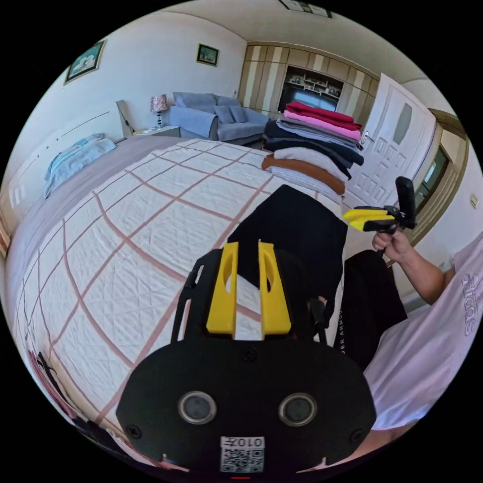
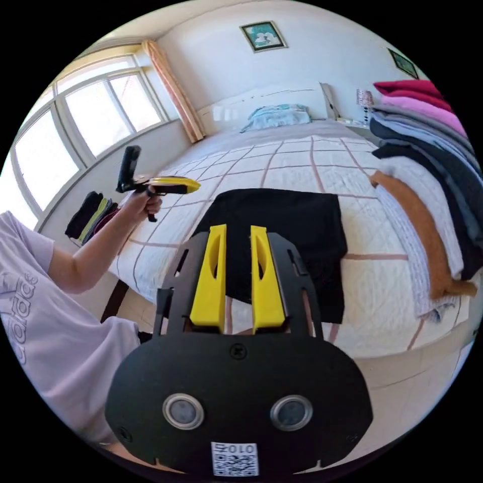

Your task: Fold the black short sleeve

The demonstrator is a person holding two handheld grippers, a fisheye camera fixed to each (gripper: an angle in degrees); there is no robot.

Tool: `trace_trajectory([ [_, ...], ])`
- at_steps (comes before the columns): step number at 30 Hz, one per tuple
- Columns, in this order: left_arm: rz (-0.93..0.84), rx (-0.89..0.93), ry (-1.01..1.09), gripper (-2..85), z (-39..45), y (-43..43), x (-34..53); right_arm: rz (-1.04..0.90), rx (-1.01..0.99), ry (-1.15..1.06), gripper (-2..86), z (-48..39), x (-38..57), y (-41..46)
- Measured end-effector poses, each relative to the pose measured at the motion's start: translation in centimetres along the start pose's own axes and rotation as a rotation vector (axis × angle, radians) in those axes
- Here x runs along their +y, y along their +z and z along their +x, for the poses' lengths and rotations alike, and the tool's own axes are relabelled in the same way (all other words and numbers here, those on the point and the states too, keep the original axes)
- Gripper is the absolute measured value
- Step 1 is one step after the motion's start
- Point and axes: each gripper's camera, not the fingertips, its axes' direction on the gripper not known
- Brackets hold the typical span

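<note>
We see the black short sleeve [image 2: 282,226] lying folded near the bed's [image 1: 151,211] near edge, beside a stack of folded clothes [image 2: 432,201]. Our left gripper [image 1: 248,251] and right gripper [image 2: 236,236] hover over it, jaws slightly parted, grasping nothing.

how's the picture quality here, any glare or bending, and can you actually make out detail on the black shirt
Left gripper view: even daylight, sharp, but the fisheye bows the pink-lined white quilt; the folded black short sleeve shirt reads as a flat dark shape, folds lost. Right gripper view: the large window is blown out white, walls curve at the rim, the shirt again nearly featureless.
</note>
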Motion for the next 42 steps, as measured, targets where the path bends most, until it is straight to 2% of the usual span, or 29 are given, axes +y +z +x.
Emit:
trace_trajectory([
  [2, -0.024, 0.09, -0.003, 6.0, -3.1, 1.1, 0.0, -0.069, 0.003, -0.134, 10.4, -6.2, -0.1, 4.4],
  [5, -0.064, 0.1, 0.013, 6.7, -5.2, 3.0, -0.3, -0.153, 0.034, -0.234, 13.2, -11.6, -0.6, 8.3],
  [10, -0.044, 0.18, 0.039, 7.8, -6.6, 4.9, -0.5, -0.265, 0.223, -0.355, 12.1, -15.5, -0.6, 13.0],
  [14, -0.039, 0.223, 0.023, 8.2, -8.2, 5.4, -0.7, -0.235, 0.236, -0.289, 6.3, -14.8, -1.0, 11.8],
  [24, -0.088, 0.486, 0.156, 9.7, -10.2, 5.9, -3.2, -0.102, 0.156, -0.071, 5.2, -11.5, -1.3, 6.8],
  [31, -0.204, 0.416, 0.342, 9.2, -7.6, 5.9, -5.3, -0.053, 0.077, 0.047, 5.3, -8.0, 0.6, 4.6],
  [37, -0.284, 0.446, 0.4, 7.0, -6.5, 8.2, -6.4, -0.041, 0.06, 0.076, 5.3, -7.9, 1.0, 4.7],
  [42, -0.249, 0.469, 0.43, 3.3, -6.0, 7.0, -7.1, -0.053, 0.047, 0.063, 5.3, -8.2, 0.9, 4.9],
])
